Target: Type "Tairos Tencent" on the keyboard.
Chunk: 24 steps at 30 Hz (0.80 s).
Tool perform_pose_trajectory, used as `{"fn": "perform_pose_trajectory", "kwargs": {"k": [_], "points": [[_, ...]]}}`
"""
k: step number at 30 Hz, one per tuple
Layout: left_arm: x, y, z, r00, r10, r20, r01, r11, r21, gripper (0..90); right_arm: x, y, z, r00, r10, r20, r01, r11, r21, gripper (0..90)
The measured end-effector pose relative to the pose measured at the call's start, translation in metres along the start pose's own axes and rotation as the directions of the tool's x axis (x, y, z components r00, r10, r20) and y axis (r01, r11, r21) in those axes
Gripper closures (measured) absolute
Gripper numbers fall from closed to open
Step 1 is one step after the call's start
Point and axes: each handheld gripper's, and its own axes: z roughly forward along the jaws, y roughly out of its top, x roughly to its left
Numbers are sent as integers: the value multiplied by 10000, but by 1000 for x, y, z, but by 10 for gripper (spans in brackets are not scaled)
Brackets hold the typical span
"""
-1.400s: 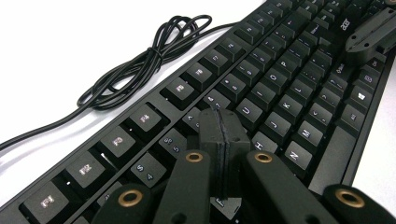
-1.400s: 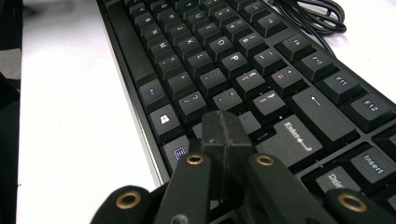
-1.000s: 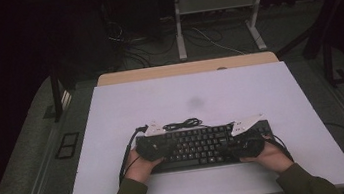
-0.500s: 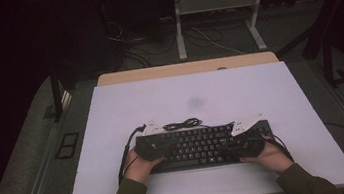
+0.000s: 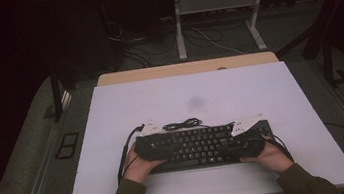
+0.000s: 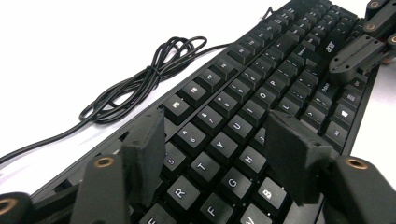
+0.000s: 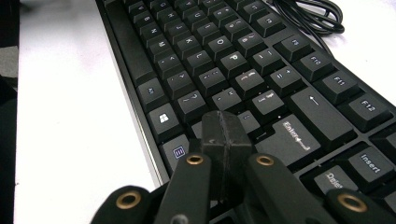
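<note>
Black plastic keyboard lies flat on the white surface, near the edge where the person sits, with its long side parallel to that edge. All places below are given relative to this keyboard.

Over its left end hangs the left claw. Its jaws have just been opening and now stand apart, with nothing pressed between the pads; in the left gripper view they straddle the letter keys around T, G and H, just above the key caps. Whether the tips touch the keys I cannot tell. In the high view this claw covers the left end of the keyboard, and the left hand holds it from the near side.

Over its right end is the right claw. Its two pads are pressed together, with nothing between them, and they point at the keys just beside the Enter key. The right hand holds this claw at the near right corner of the keyboard.

Behind the far edge of the keyboard, near its middle, the black cable lies in a loose bundle on the surface, and one end runs to the keyboard.
</note>
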Motion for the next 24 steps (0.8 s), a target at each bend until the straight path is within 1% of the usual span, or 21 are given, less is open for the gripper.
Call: {"fn": "perform_pose_trajectory", "kwargs": {"k": [2, 6, 9, 13, 15, 16, 18, 20, 24], "points": [[0, 0, 0, 10000, 10, 17, -10, 10000, -67, 356, 0, 0, -1, 10000, -7, -9, 7, 10000, -51, 894], [-1, 0, -1, 10000, 25, 12, -25, 9999, -164, 333, 0, 1, -6, 10000, 94, -24, -95, 9991, -417, 890], [-1, 0, -2, 10000, 51, 15, -51, 9998, -203, 321, -2, 2, -8, 9997, 226, -87, -231, 9975, -664, 844], [-1, -1, -4, 10000, 46, -16, -46, 9997, -241, 307, -4, 3, -9, 9987, 477, -173, -491, 9945, -920, 737], [-1, -3, -5, 10000, -14, -34, 13, 9996, -277, 304, -6, 3, -8, 9983, 555, -152, -568, 9934, -999, 672], [0, -3, -6, 10000, 25, -58, -27, 9996, -263, 301, -6, 4, -8, 9982, 593, -97, -600, 9929, -1028, 637], [0, -5, -7, 9999, -5, -105, 2, 9996, -267, 300, -8, 4, -7, 9975, 696, -119, -705, 9913, -1114, 591], [0, -6, -9, 9999, -15, -128, 11, 9996, -283, 300, -9, 6, -6, 9974, 722, -68, -725, 9905, -1172, 524], [1, -9, -13, 9998, -46, -202, 41, 9996, -282, 301, -10, 8, -3, 9969, 775, -129, -785, 9890, -1255, 430]]}}
